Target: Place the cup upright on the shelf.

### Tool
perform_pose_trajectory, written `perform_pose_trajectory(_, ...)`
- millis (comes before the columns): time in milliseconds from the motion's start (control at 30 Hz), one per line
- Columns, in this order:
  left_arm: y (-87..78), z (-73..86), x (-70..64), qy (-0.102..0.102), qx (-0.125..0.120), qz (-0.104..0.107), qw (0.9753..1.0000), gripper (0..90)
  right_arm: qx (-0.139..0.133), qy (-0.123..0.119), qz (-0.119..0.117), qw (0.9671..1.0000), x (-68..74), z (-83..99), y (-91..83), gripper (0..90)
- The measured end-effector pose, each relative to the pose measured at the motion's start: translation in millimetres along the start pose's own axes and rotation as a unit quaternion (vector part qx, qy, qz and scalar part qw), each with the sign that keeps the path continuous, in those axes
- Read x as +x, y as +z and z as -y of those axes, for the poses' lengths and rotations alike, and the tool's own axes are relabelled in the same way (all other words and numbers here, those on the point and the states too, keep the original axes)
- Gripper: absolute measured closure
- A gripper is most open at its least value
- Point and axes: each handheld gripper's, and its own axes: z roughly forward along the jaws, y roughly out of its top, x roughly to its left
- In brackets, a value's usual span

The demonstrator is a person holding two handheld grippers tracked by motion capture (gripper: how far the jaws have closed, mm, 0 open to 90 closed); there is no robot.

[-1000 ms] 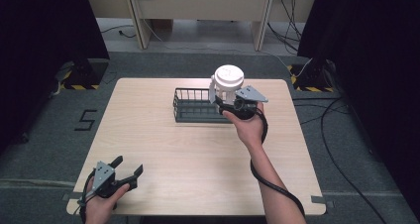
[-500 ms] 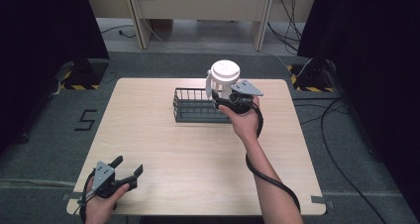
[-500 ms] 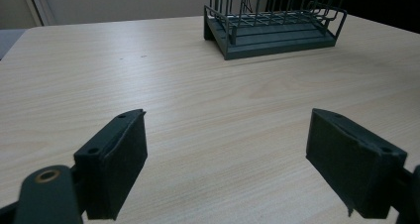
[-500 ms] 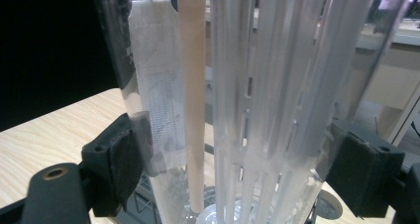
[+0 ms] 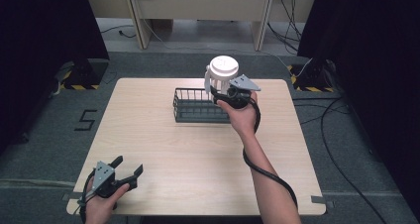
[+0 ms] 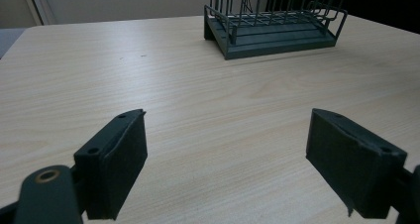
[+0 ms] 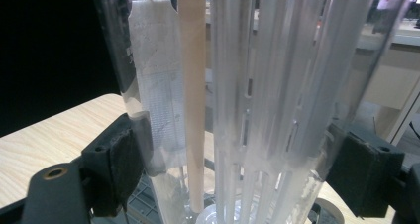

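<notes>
Right now my right hand-held gripper [image 5: 221, 89] is clamped on the clear cup [image 5: 223, 70], lifted above the rack [image 5: 190, 107]. My left hand-held gripper [image 5: 130, 167] sits wide open and empty at the tabletop [image 5: 198, 149] corner.

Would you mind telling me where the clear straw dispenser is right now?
In the high view, the straw dispenser is held upright in the right gripper, raised over the right end of the dark wire basket.

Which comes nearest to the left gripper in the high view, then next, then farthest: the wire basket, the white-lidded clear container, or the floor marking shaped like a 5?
From the left gripper at the table's near left corner:
1. The floor marking, on the grey floor left of the table.
2. The wire basket, at the table's far middle.
3. The white-lidded clear container, held by the right gripper above the basket's right end.
</notes>
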Motion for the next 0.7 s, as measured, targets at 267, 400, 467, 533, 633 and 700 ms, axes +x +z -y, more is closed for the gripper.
perform_pose_trajectory(267,0.0,0.2,0.3,-0.001,0.001,0.0,1.0,15.3,-0.001,0.003,0.0,1.0,1.0,-3.0,9.1,18.6)
perform_pose_trajectory(400,0.0,0.2,0.4,-0.001,0.001,0.0,1.0,15.4,-0.001,0.004,-0.001,1.0,1.5,-4.2,13.4,18.6)
perform_pose_trajectory(467,-0.1,0.2,0.4,-0.001,0.001,0.0,1.0,15.4,0.0,0.006,-0.002,1.0,2.1,-4.6,15.6,18.6)
perform_pose_trajectory(533,-0.1,0.1,0.5,-0.001,0.001,0.0,1.0,15.3,0.0,0.006,-0.002,1.0,2.5,-4.6,18.0,18.6)
perform_pose_trajectory(633,-0.2,0.1,0.6,-0.001,0.002,0.0,1.0,15.4,0.002,0.006,-0.001,1.0,2.9,-4.4,21.9,18.6)
perform_pose_trajectory(700,-0.3,0.1,0.8,0.0,0.003,0.001,1.0,15.4,0.003,0.006,-0.001,1.0,2.9,-4.1,24.2,18.6)
